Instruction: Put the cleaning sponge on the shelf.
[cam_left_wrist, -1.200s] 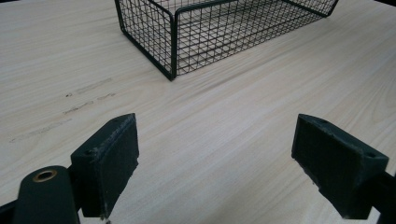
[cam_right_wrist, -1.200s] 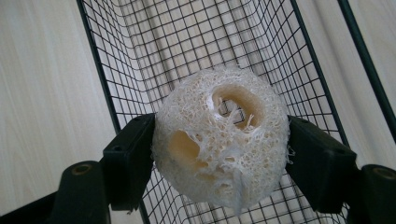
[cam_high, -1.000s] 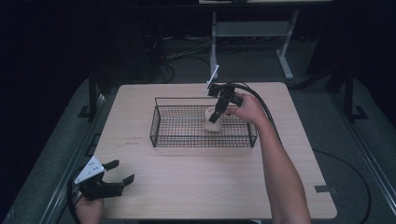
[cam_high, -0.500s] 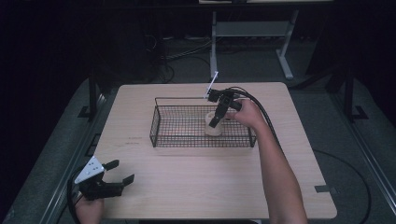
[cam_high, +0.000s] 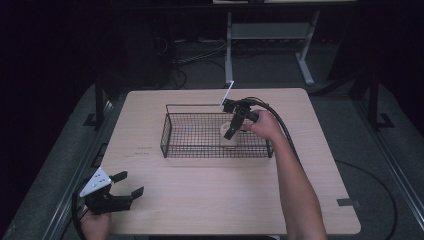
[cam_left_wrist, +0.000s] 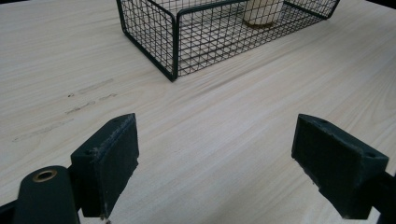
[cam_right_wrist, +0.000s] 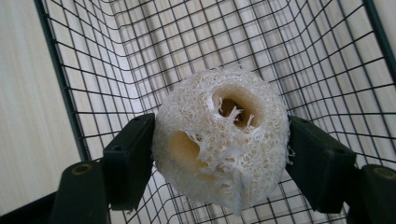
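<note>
I hold my right gripper down inside the black wire basket, near the basket's right end. Its two black jaws press on a round piece of loofah sponge, one jaw on each side, so they are partly closed around it. In the right gripper view the sponge is pale and full of tiny threads, and it has two big holes in the end that faces me. The jaws touch it on both sides. Behind the sponge I see the wire floor and walls of the basket. In the high view the sponge looks like a small pale lump low in the basket, close to the basket's front wall. I cannot tell if it sits on the basket floor or hangs just over it.

My right hand is above the basket's right end, and a thick black cable runs from it toward me.

My left gripper is well away from the basket, by the table's near left corner. Its jaws are wide open and hold nothing. In the left gripper view, the wooden table shows between the two jaws, and the basket is farther off with the sponge inside it
</note>
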